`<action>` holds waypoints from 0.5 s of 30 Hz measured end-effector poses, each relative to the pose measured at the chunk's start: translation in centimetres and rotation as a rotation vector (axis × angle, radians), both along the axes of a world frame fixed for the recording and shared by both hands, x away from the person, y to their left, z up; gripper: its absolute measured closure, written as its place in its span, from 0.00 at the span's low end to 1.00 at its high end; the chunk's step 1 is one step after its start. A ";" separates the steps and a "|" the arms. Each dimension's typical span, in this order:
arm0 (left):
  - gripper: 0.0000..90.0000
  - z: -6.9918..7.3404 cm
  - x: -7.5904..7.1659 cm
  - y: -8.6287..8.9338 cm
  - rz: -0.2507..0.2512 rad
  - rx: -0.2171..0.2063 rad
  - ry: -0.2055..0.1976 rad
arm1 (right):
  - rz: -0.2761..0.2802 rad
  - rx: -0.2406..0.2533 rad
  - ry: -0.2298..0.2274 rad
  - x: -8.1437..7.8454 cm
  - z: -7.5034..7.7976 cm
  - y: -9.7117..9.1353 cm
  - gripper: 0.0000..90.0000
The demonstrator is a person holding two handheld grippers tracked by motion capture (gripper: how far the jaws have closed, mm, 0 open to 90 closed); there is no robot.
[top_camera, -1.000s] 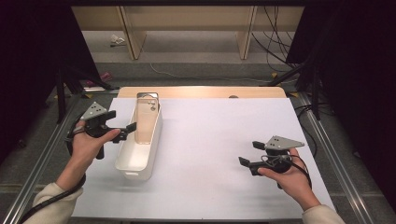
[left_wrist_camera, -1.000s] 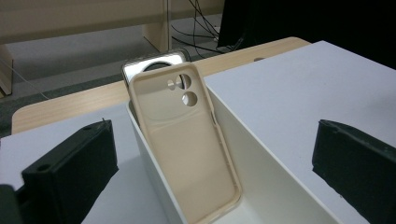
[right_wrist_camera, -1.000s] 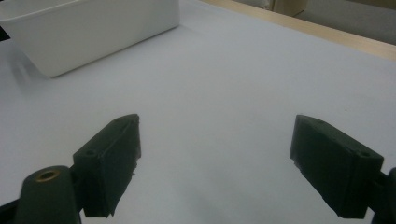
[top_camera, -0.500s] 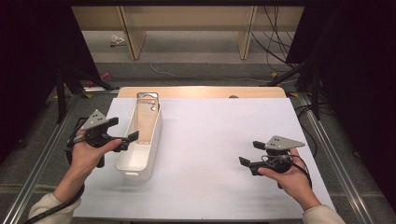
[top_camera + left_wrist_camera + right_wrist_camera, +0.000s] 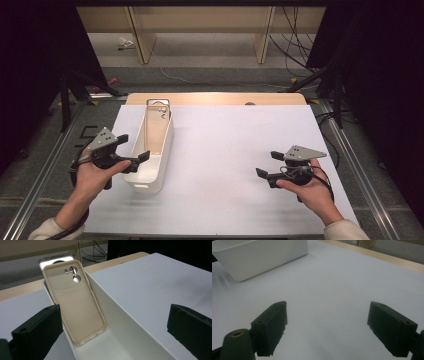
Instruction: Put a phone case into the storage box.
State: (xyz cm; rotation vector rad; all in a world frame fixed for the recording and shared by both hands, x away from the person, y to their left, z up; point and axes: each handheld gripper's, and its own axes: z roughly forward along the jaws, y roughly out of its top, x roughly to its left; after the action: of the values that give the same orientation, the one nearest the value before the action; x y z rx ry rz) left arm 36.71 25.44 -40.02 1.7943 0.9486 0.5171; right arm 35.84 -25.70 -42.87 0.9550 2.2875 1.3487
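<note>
A long white bin (image 5: pixel 150 167) stands on the left of the white table sheet (image 5: pixel 230 150). Inside it a beige phone case (image 5: pixel 75 305) leans upright against the left wall, camera holes at the top. A clear case (image 5: pixel 58 260) stands just behind it at the bin's far end. My left gripper (image 5: pixel 134 147) is open at the bin's near left side, one jaw over the bin rim; in the left gripper view (image 5: pixel 113 332) the jaws stand wide apart around the bin (image 5: pixel 120 315), holding nothing. My right gripper (image 5: pixel 267 164) hovers open over the bare sheet at the right, nothing between its jaws (image 5: pixel 331 327).
A wooden table edge (image 5: pixel 215 98) runs along the back of the sheet. Metal rails (image 5: pixel 45 175) flank the table on both sides. In the right gripper view the bin (image 5: pixel 262 255) lies far off at the upper left.
My left gripper has drawn back toward the person along the bin's left side, away from the beige case. The right gripper has stayed put.
</note>
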 end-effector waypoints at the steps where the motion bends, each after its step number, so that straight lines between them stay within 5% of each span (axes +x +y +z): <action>1: 0.00 0.0 -0.1 0.0 -0.002 0.000 0.000 | 0.001 0.000 -0.001 0.0 0.0 0.0 0.19; 15: 0.00 -0.5 -1.6 -0.5 -0.030 0.002 -0.008 | 0.002 0.000 -0.002 -0.1 0.1 0.0 0.19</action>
State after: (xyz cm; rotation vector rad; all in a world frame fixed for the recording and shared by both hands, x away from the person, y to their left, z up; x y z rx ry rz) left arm 35.15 24.93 -40.47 1.8041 0.9145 0.5054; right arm 35.77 -25.67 -42.81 0.9504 2.2875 1.3504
